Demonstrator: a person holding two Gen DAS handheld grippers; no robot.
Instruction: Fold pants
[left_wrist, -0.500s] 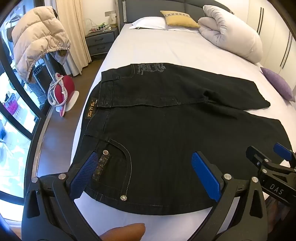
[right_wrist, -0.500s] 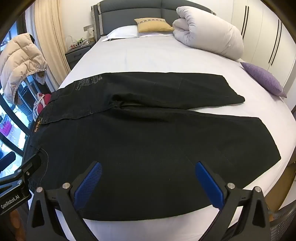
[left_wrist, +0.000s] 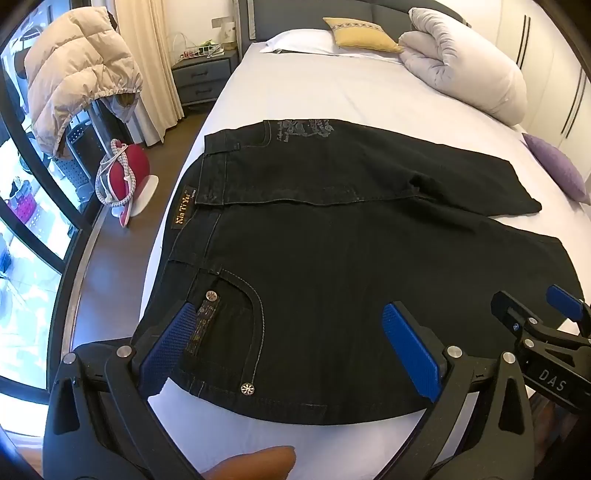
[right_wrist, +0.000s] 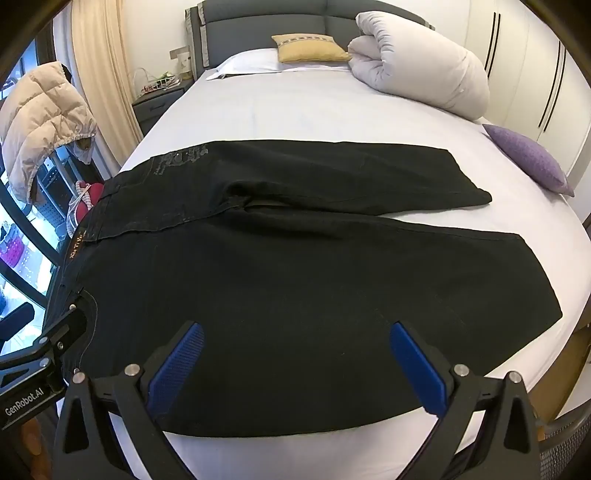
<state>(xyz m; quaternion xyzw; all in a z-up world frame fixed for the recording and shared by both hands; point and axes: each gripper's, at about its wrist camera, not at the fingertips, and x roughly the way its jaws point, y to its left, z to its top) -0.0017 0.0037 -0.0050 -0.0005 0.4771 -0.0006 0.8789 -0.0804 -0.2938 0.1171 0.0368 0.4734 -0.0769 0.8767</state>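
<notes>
Black jeans (left_wrist: 351, 236) lie spread flat across the white bed (left_wrist: 314, 96), waistband to the left with a tan label, both legs running right. My left gripper (left_wrist: 291, 317) hovers open above the front pocket near the waist, nothing between its blue pads. In the right wrist view the same jeans (right_wrist: 295, 266) fill the middle, and my right gripper (right_wrist: 297, 334) hangs open over the near leg, holding nothing. The right gripper (left_wrist: 532, 306) also shows at the left view's right edge, and the left gripper's tip (right_wrist: 55, 328) at the right view's left edge.
A rolled white duvet (left_wrist: 469, 70), a yellow cushion (left_wrist: 360, 35) and a white pillow (left_wrist: 299, 40) sit at the head of the bed. A purple cushion (right_wrist: 528, 158) lies at the right edge. A nightstand (left_wrist: 203, 81), a puffy beige jacket (left_wrist: 77, 81) and a red object (left_wrist: 127, 170) stand left of the bed. A fingertip (left_wrist: 255, 461) shows at the bottom.
</notes>
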